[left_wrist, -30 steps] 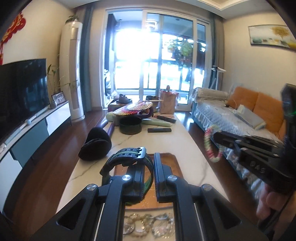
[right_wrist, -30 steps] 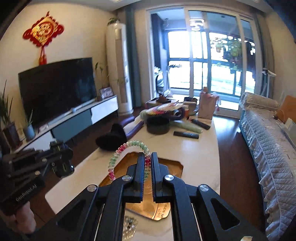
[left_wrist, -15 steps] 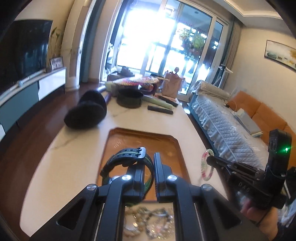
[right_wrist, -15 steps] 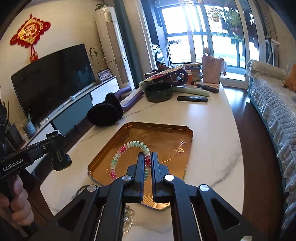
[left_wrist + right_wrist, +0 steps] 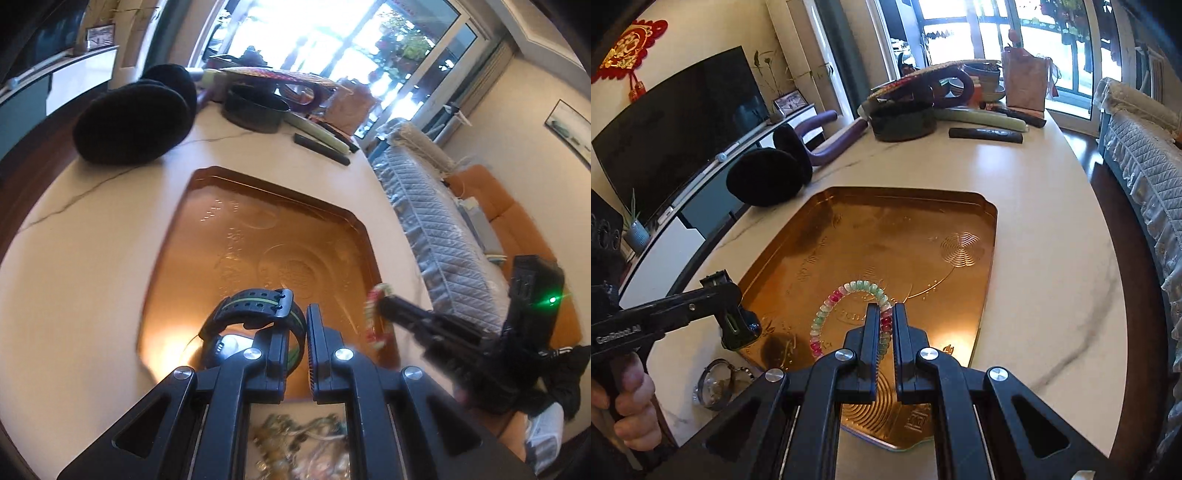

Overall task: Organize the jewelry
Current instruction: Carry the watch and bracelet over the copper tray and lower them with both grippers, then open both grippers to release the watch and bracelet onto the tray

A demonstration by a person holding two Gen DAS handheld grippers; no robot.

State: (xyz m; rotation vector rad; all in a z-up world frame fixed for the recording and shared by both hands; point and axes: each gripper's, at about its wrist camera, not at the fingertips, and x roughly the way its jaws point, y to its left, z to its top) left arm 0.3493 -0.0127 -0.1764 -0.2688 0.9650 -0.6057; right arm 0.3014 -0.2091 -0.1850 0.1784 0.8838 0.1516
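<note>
Jewelry held above the gold tray

A watch (image 5: pixel 255 314) is gripped by the left gripper (image 5: pixel 306 332), a beaded bracelet (image 5: pixel 849 317) by the right gripper (image 5: pixel 885 332); the gold tray (image 5: pixel 960 295) lies directly below both, at frame centre.

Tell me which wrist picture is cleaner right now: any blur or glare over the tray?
Left wrist view: motion-smeared, window blown out, a bright glare patch on the tray beside the watch. Right wrist view: sharper, bead bracelet crisp; tray only mildly reflective; fisheye bends the table edge.
</note>
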